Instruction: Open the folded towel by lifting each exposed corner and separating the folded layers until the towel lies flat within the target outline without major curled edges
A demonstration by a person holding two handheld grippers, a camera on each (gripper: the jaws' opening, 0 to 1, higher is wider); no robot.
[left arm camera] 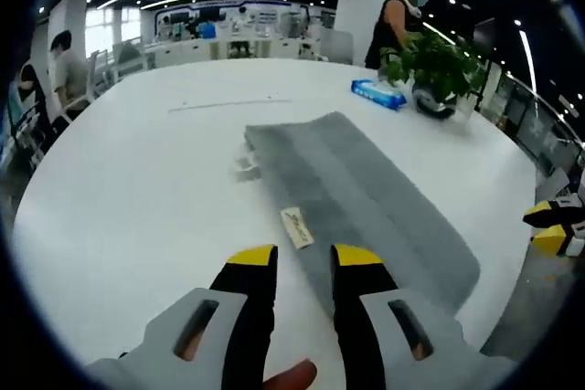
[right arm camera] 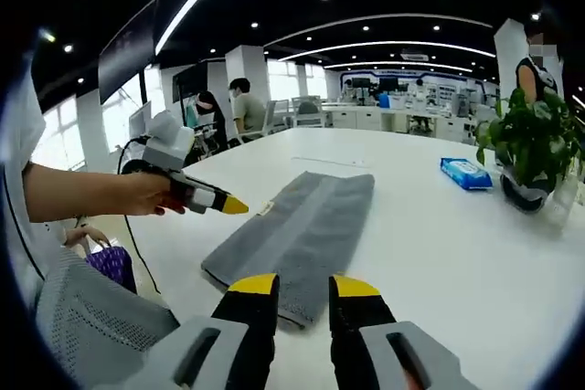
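Nearest in the left gripper view, the left tool [left arm camera: 304, 258] hangs just above the counter [left arm camera: 137, 189] with its yellow-tipped jaws a narrow gap apart and nothing between them; a fingertip [left arm camera: 291, 375] shows at the bottom edge behind them. Just beyond the tips lies the towel [left arm camera: 366, 198], grey, folded into a long strip, with a small cream label [left arm camera: 296, 226] at its near edge. In the right gripper view the right tool [right arm camera: 303, 286] is likewise narrowly parted and empty, poised over the near short end of the same towel, where a corner [right arm camera: 212, 273] lies exposed.

The towel looks like soft terry: light, limp, and likely to drape and drag rather than hold a shape. A lengthwise seam suggests stacked layers, so a pinch should probably take only the top layer at a corner, or the whole stack may lift. No target outline can be made out on the surface.

The counter is wide, white and smooth, so the cloth may slide when pulled. Farther back stand a blue tissue pack [left arm camera: 377, 92] and a potted plant [left arm camera: 437, 66], well apart from the towel. Beyond is an open office with desks, ceiling light strips and several people [left arm camera: 64, 66] standing about.
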